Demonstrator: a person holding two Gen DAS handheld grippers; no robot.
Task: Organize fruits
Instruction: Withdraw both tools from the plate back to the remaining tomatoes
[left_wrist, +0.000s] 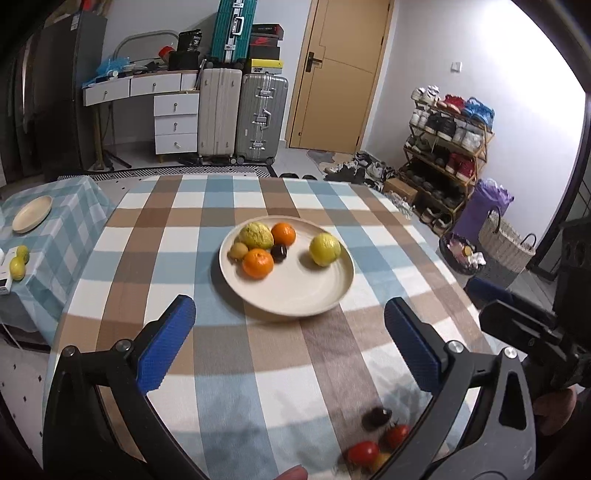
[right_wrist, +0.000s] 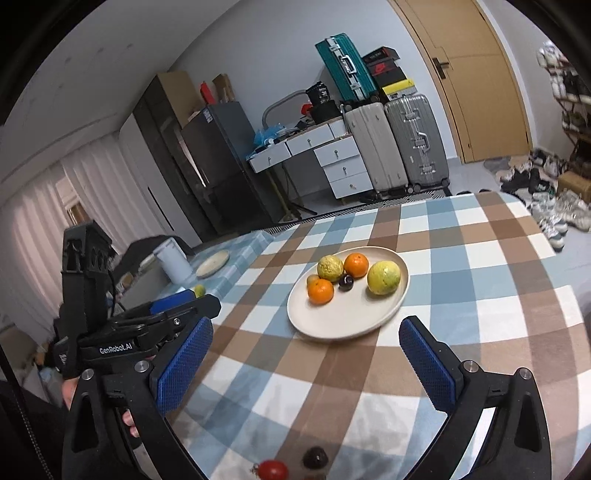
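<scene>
A cream plate (left_wrist: 295, 291) (right_wrist: 332, 317) sits mid-table on the checked cloth. It holds two oranges (left_wrist: 258, 263) (right_wrist: 320, 291), two yellow-green fruits (left_wrist: 324, 249) (right_wrist: 383, 277), a small brown fruit (left_wrist: 237, 250) and a dark one (left_wrist: 279, 253) (right_wrist: 345, 283). Loose red tomatoes (left_wrist: 364, 453) (right_wrist: 272, 469) and a dark fruit (left_wrist: 376, 417) (right_wrist: 315, 458) lie on the cloth near the front edge. My left gripper (left_wrist: 290, 343) is open and empty, short of the plate. My right gripper (right_wrist: 306, 365) is open and empty, also short of the plate.
A side table at the left carries an empty plate (left_wrist: 32, 213) and two small yellow-green fruits (left_wrist: 17, 266). Suitcases (left_wrist: 260, 118), a drawer unit and a door stand behind; a shoe rack (left_wrist: 448, 155) and a basket (left_wrist: 506, 243) are to the right.
</scene>
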